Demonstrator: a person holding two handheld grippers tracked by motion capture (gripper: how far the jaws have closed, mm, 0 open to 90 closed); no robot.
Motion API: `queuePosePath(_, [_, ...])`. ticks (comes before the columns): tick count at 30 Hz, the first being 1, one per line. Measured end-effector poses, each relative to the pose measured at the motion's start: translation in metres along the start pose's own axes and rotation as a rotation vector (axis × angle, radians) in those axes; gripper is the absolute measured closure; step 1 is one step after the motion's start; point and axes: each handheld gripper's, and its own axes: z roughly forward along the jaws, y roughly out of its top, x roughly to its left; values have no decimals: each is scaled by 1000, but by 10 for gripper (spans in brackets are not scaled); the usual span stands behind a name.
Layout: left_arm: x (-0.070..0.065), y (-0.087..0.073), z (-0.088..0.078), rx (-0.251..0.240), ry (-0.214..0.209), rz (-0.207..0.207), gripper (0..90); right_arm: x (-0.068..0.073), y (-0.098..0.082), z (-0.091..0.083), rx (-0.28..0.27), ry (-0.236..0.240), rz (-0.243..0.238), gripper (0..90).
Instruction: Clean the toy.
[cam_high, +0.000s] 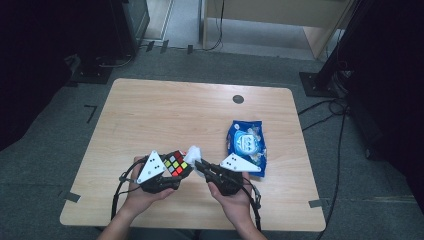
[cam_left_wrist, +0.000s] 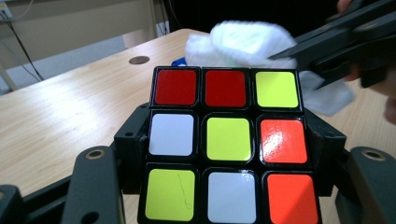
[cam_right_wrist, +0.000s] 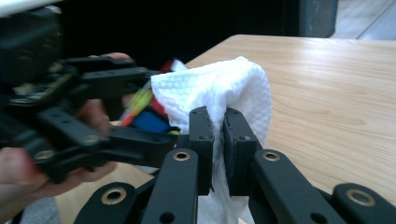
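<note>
From above, my wooden table (cam_high: 165, 120) is evenly lit while the room's corners fall off to near black. Down my left jaws, glare streaks the cube (cam_left_wrist: 227, 144) on its glossy orange tiles, and the white cloth (cam_left_wrist: 252, 42) behind is soft with blur. Down my right jaws, the dark background swallows detail, and the hand (cam_right_wrist: 28, 158) at the edge is out of focus

**Two black hand-held claws, bare forearms**

The left claw (cam_high: 172, 172) and right claw (cam_high: 200, 167) are matte black linkages of flat bars joined at brass-ringed pivot holes. Each carries a pale grey three-cornered plate marked with small dark dots. The right claw's jaws are blocky, with rough, dark inner faces. Thin black cables loop back from both. The person's hands and forearms are bare, with no sleeves showing.
</note>
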Motion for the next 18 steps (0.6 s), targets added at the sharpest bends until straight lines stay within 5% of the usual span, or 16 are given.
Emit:
queuePosePath(8, [-6,-1,5,17,-11,7,340,12,8,-6,-33,20,-21,847])
queuePosePath(18, [-24,1,10,13,-52,59,340,3,7,-6,-57,14,2,842])
